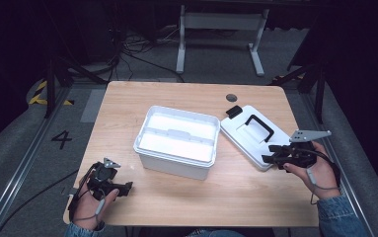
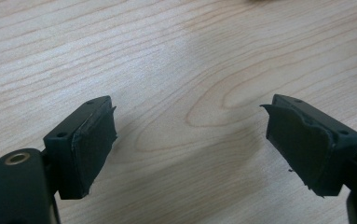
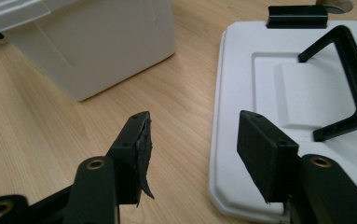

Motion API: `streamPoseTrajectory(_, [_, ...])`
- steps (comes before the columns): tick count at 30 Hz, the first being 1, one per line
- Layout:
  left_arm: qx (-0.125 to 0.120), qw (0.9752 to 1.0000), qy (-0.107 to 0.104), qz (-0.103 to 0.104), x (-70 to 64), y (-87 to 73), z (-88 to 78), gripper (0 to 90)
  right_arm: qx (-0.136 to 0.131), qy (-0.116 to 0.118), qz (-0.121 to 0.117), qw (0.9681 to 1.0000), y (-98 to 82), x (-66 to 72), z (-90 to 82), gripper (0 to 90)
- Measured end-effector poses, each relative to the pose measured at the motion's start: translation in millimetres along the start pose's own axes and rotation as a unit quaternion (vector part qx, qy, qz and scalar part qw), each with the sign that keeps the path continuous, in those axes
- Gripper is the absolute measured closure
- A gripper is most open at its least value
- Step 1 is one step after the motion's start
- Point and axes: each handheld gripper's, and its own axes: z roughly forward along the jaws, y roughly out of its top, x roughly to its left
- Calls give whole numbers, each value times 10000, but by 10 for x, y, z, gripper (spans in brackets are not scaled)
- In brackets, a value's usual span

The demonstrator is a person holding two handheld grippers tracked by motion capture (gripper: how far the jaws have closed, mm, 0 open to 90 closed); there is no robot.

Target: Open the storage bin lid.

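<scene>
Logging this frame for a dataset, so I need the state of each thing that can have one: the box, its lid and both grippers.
White box: open, lid off, upright on the table.
Lid: flat on the table beside the box, handle raised.
Left gripper: open, holding nothing, over bare wood.
Right gripper: open, holding nothing, at the lid's near edge.

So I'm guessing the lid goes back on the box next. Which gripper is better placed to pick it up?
Right. The right gripper is open at the lid's near edge, one jaw already over it. The left gripper sits over bare table, with the box between it and the lid.
</scene>
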Motion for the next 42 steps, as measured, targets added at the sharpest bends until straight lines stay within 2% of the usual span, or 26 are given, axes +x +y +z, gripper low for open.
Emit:
streamPoseTrajectory(10, [2, 10000, 24, -4, -9, 2, 10, 163, -66, 117, -59, 9999, -217, 131, 142, 462])
streamPoseTrajectory(18, [12, 10000, 2, 20, -10, 2, 17, 163, -166, 180, -75, 9997, -316, 239, 213, 464])
streamPoseTrajectory(33, [-4, 10000, -71, 29, -20, 10, 25, 163, -174, 607, -379, 9973, -490, 413, 424, 483])
streamPoseTrajectory(35, [-20, 9999, -124, 23, -16, 12, 28, 167, -201, 764, -387, 9961, -541, 470, 506, 488])
streamPoseTrajectory(42, [-82, 9998, -177, 44, -4, 2, 17, 169, -172, 794, -515, 9954, -596, 553, 638, 485])
